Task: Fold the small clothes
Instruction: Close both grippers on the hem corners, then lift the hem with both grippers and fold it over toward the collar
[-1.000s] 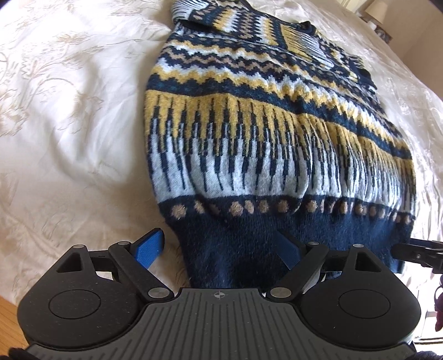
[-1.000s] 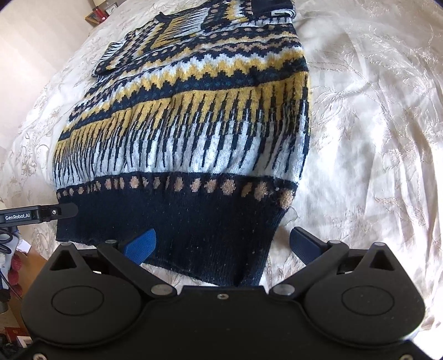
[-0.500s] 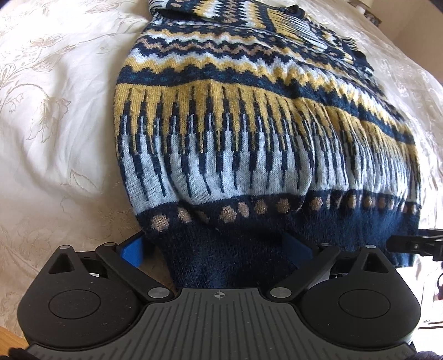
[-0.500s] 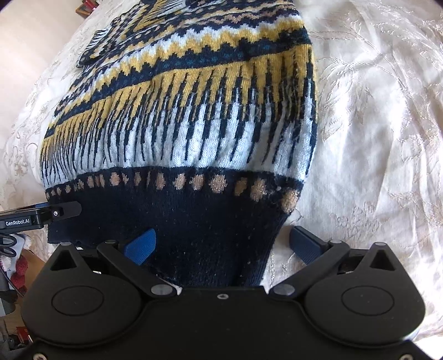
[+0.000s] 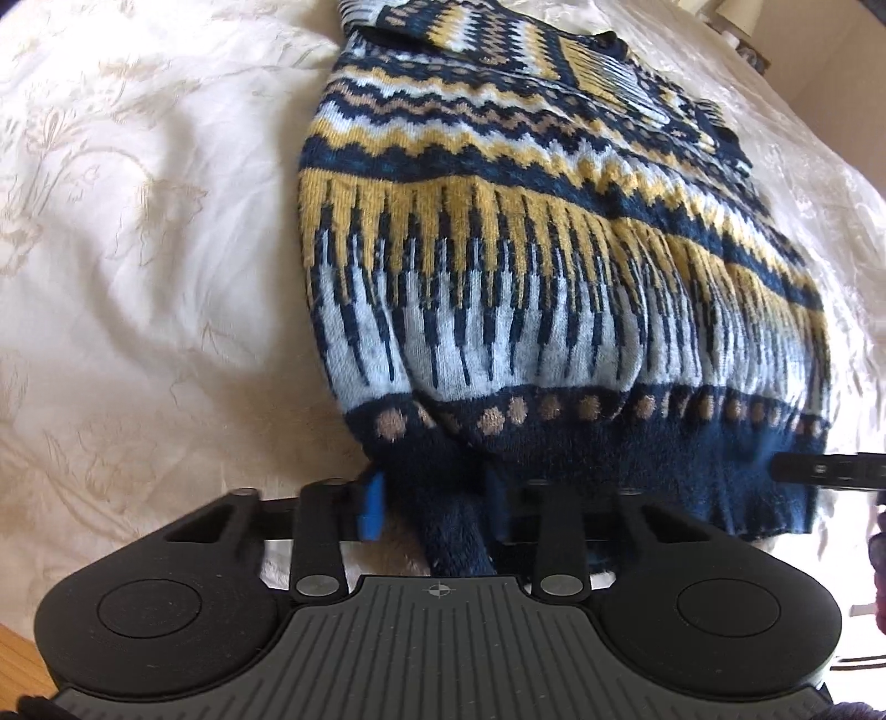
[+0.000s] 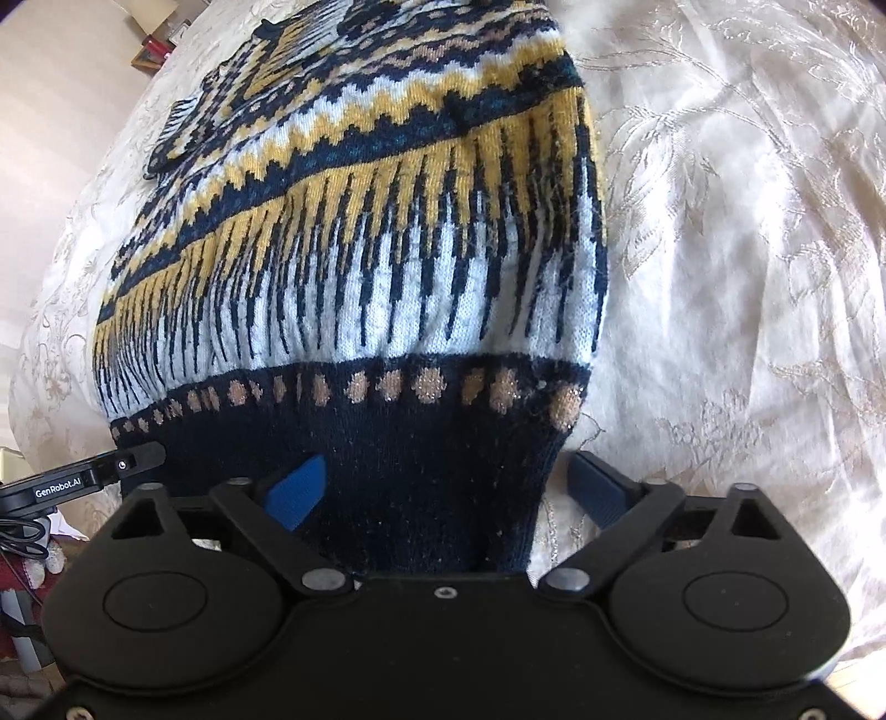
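A knitted sweater (image 5: 554, 266) in navy, yellow and white bands lies lengthwise on a bed, its navy hem nearest me. My left gripper (image 5: 434, 512) is shut on the hem's left corner, with bunched navy fabric between its blue pads. In the right wrist view the sweater (image 6: 376, 266) fills the middle, and my right gripper (image 6: 443, 487) is open with the hem's right corner lying between its spread fingers. The right gripper's tip shows at the left wrist view's right edge (image 5: 825, 471), and the left gripper's tip shows in the right wrist view (image 6: 94, 471).
A cream embroidered bedspread (image 5: 138, 249) covers the bed around the sweater, also in the right wrist view (image 6: 747, 249). A lamp (image 5: 736, 11) stands far right. A wooden floor strip (image 5: 16, 648) and clutter (image 6: 27, 554) lie beyond the bed's near edge.
My left gripper has closed on the hem's left corner. Both grippers have pushed forward over the hem, and the right one has stayed open.
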`<state>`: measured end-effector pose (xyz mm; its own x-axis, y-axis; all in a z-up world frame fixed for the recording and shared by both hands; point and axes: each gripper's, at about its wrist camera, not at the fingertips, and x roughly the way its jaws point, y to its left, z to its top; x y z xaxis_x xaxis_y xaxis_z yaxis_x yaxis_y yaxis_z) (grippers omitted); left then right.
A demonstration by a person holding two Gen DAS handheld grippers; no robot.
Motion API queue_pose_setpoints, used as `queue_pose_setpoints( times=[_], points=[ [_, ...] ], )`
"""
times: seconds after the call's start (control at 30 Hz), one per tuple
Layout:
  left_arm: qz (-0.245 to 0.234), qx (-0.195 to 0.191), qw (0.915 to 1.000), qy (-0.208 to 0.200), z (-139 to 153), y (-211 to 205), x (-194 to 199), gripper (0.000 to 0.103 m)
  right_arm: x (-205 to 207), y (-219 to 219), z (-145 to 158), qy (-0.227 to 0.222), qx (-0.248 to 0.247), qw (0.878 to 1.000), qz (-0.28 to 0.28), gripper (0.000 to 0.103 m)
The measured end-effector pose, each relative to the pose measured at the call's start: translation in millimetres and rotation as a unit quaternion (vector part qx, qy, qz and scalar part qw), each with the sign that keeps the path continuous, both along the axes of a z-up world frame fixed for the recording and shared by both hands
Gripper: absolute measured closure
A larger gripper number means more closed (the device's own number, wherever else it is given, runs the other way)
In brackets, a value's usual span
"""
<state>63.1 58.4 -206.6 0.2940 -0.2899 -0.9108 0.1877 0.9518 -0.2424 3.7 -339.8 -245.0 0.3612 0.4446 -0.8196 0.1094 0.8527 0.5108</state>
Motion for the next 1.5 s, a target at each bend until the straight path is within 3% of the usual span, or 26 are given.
queue_pose_setpoints(
  times=[0.03,0.1,0.13,0.2,0.5,0.83,1.03,1.17,1.37,1.5],
  points=[
    [-0.001,-0.008,0.9999,0.006,0,1,0,0.087,4,3,1,0.003,0.001,1.000,-0.001,0.039],
    [-0.007,-0.015,0.9999,0.005,3,0,-3,0.096,4,0,0,0.010,0.021,1.000,0.000,0.078],
    [-0.008,-0.016,0.9998,0.003,6,-1,-4,0.097,4,0,1,0.013,0.031,0.999,0.003,0.085],
    [0.000,-0.028,0.9996,0.002,14,1,-4,0.097,5,4,9,0.007,0.025,1.000,0.017,0.089],
    [0.047,-0.113,0.9904,-0.063,90,17,17,0.098,9,-13,75,-0.070,0.056,0.996,0.025,0.089],
    [0.079,-0.172,0.9679,-0.165,147,11,108,0.098,80,-35,130,-0.157,0.087,0.982,-0.054,0.089],
    [0.079,-0.194,0.9605,-0.183,149,3,170,0.098,140,-41,146,-0.179,0.086,0.976,-0.090,0.089],
    [0.078,-0.198,0.9599,-0.182,144,-2,208,0.098,181,-41,150,-0.182,0.065,0.976,-0.100,0.089],
    [0.090,-0.186,0.9637,-0.169,125,-8,250,0.098,235,-44,138,-0.168,0.049,0.979,-0.105,0.089],
    [0.096,-0.157,0.9698,-0.160,110,-14,269,0.097,267,-44,124,-0.146,0.038,0.984,-0.094,0.089]
  ],
)
